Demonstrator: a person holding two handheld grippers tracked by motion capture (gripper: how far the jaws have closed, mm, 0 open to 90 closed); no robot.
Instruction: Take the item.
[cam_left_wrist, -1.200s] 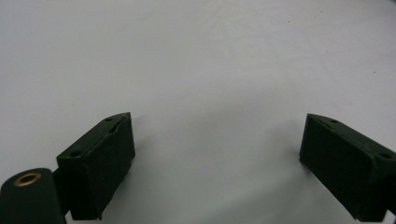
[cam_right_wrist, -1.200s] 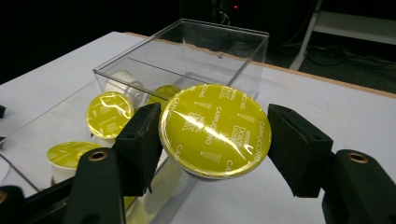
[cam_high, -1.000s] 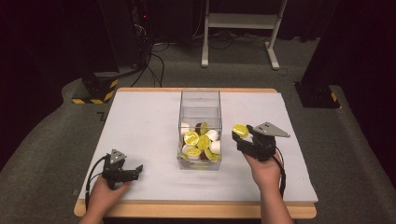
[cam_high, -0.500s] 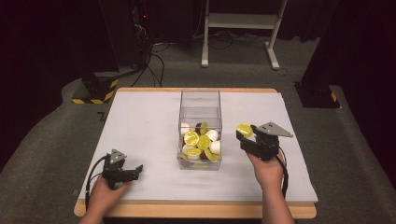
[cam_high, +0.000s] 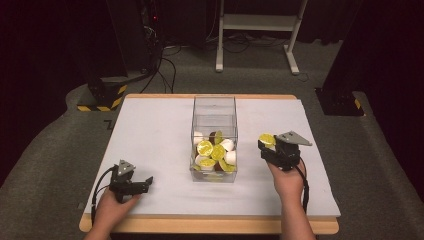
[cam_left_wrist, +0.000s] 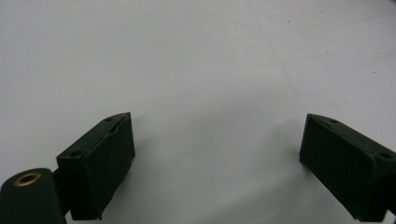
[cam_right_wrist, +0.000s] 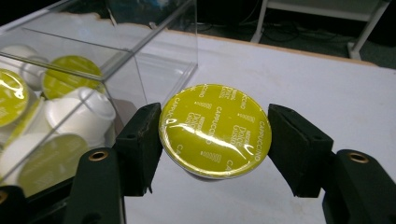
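- Nearest to us, our left gripper (cam_high: 134, 184) sits low at the near-left corner of the white table top (cam_high: 150, 130), jaws spread wide with nothing between them; in the left gripper view we see bare table between the two black pads (cam_left_wrist: 100, 165).
- Over on the near right, our right gripper (cam_right_wrist: 215, 140) is clamped on a round coffee capsule with a yellow-green foil lid (cam_right_wrist: 215, 129), one jaw pressing each side of its rim, foil face tilted up towards the camera.
- In the high view that capsule (cam_high: 267, 139) rides at the front of the right gripper (cam_high: 272, 146), held above the table, just right of the clear plastic box (cam_high: 214, 107) and outside it.
- We judge this as the carry step: one capsule is in the grip, in transit beside the box, and we cannot tell from here whether it is going in or coming out.
- If it is going in, the next move calls for lifting over the box's right wall, centring above the open top, then easing the jaws apart so it drops cleanly.
- Further in, the box holds a heap of capsules (cam_high: 214, 152), yellow-green lids and white bodies mixed, with one darker brown one among them, piled towards its near end.
- Beyond the heap, the far part of the box looks bare.
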